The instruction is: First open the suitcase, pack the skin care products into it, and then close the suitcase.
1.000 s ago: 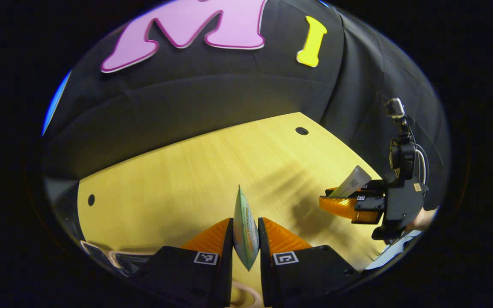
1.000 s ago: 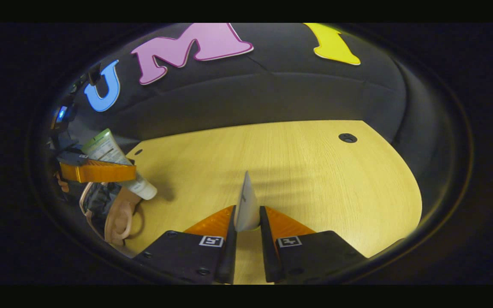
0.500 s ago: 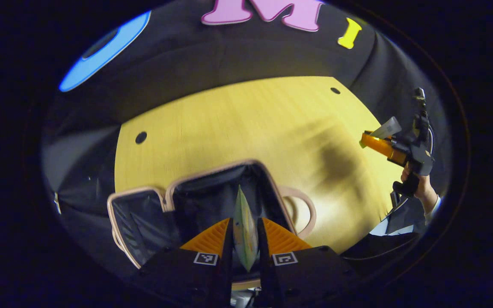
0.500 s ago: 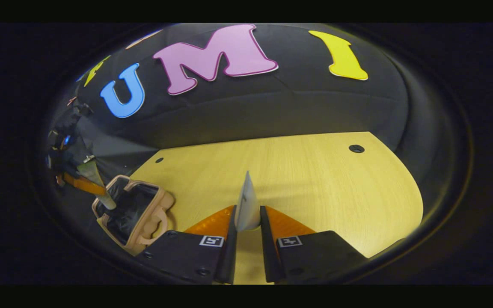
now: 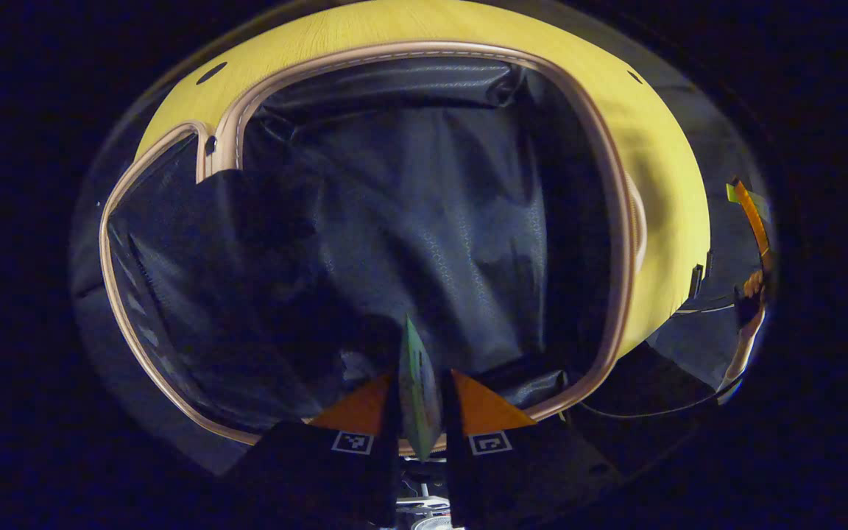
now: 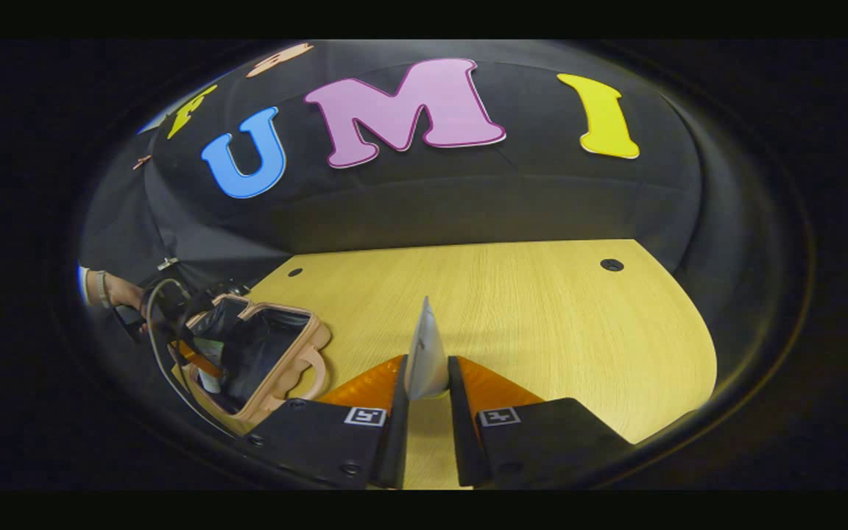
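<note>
The open suitcase (image 5: pixel 431 221) has a beige rim and dark lining, and lies at the table's left in the right gripper view (image 6: pixel 306 342). My left gripper (image 5: pixel 418 394) is shut on a green tube (image 5: pixel 417 368), seen edge-on, low inside the suitcase's main compartment. From the right gripper view, that left gripper (image 6: pixel 199 361) reaches down into the case, a hand (image 6: pixel 111 291) behind it. My right gripper (image 6: pixel 426 383) is shut on a pale tube (image 6: pixel 426 346), held above the wooden table (image 6: pixel 542 309). It shows far right in the left gripper view (image 5: pixel 751 221).
The suitcase's lid half (image 5: pixel 174 294) lies flat to the left of the main compartment. Its beige handle (image 6: pixel 313 368) points toward the table's middle. Small dark holes (image 6: pixel 611 264) sit in the tabletop near the far edge. Black cloth walls close the booth.
My left gripper has swung down with the green tube from above the suitcase into its main compartment. My right gripper has stayed nearly still with the pale tube.
</note>
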`<state>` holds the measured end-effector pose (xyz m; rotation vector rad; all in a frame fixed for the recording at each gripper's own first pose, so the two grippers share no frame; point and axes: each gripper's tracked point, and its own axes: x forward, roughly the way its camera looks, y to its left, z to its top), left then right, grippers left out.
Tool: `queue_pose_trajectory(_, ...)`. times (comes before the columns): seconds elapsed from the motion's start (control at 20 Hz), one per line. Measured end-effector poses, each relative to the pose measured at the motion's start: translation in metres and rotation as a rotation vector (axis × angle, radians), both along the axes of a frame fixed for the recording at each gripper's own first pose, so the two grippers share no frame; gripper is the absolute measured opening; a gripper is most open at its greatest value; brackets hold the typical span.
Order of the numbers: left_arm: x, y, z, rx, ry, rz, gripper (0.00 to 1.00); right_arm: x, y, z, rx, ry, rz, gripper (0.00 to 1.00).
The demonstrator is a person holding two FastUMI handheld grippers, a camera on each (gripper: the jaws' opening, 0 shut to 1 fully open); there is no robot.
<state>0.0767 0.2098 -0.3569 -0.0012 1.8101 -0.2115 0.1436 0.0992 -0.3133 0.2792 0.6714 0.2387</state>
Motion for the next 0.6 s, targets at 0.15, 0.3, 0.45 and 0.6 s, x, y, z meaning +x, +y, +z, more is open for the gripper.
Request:
queue_pose_trajectory(0.15, 0.005, 0.009, -0.014, 0.034, 0.008, 0.047, 0.33, -0.014, 0.003, 0.003, -0.025, 0.001, 0.005, 0.30)
queue_pose_trajectory(0.3, 0.007, 0.009, -0.020, 0.036, 0.004, 0.062, 0.34, -0.022, 0.009, 0.008, -0.030, 0.002, 0.006, 0.30)
queue_pose_trajectory(0.45, 0.005, 0.009, -0.020, 0.042, -0.011, 0.067, 0.37, -0.027, 0.024, 0.014, -0.023, -0.001, 0.025, 0.30)
queue_pose_trajectory(0.6, 0.005, -0.008, -0.003, 0.007, -0.051, 0.084, 0.60, -0.031, 0.050, 0.016, -0.007, 0.006, 0.071, 0.26)
